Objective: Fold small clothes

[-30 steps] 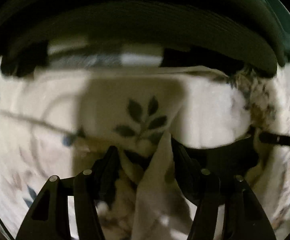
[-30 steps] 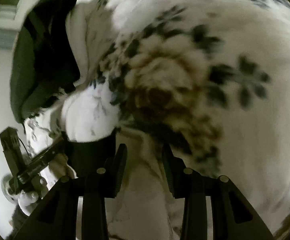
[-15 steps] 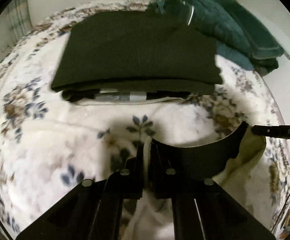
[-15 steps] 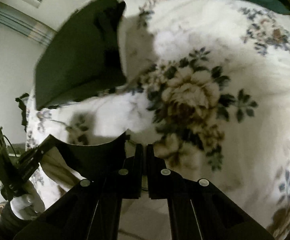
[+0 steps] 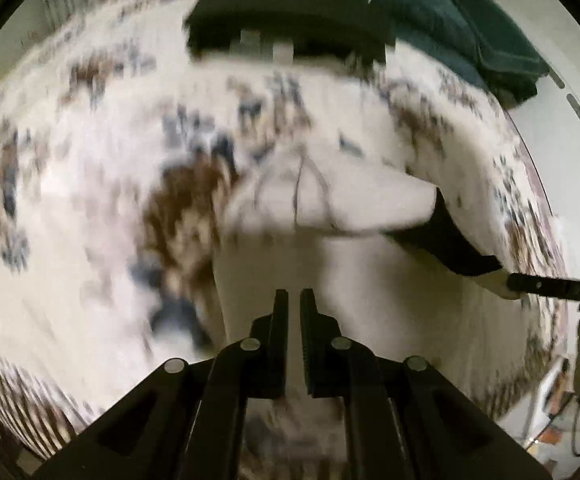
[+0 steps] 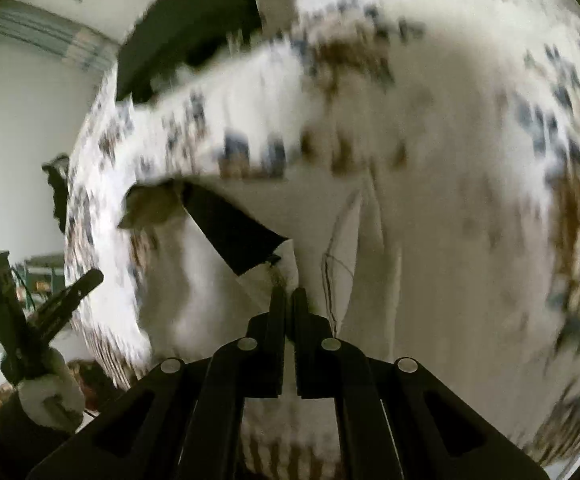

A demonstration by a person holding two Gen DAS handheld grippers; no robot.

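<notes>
Both views motion-blurred. Left gripper (image 5: 294,300) has its black jaws together, pinching the edge of a small cream garment with a black waistband (image 5: 353,216); the cloth hangs stretched between the two tools above a white floral fleece blanket (image 5: 90,200). Right gripper (image 6: 288,298) is likewise closed, clamped on the same garment's (image 6: 250,236) other edge by the black band. A pile of dark folded clothes (image 5: 290,12) lies at the far side of the blanket, with a teal folded towel (image 5: 469,40) beside it. A white-gloved hand (image 6: 46,396) holds the left tool.
</notes>
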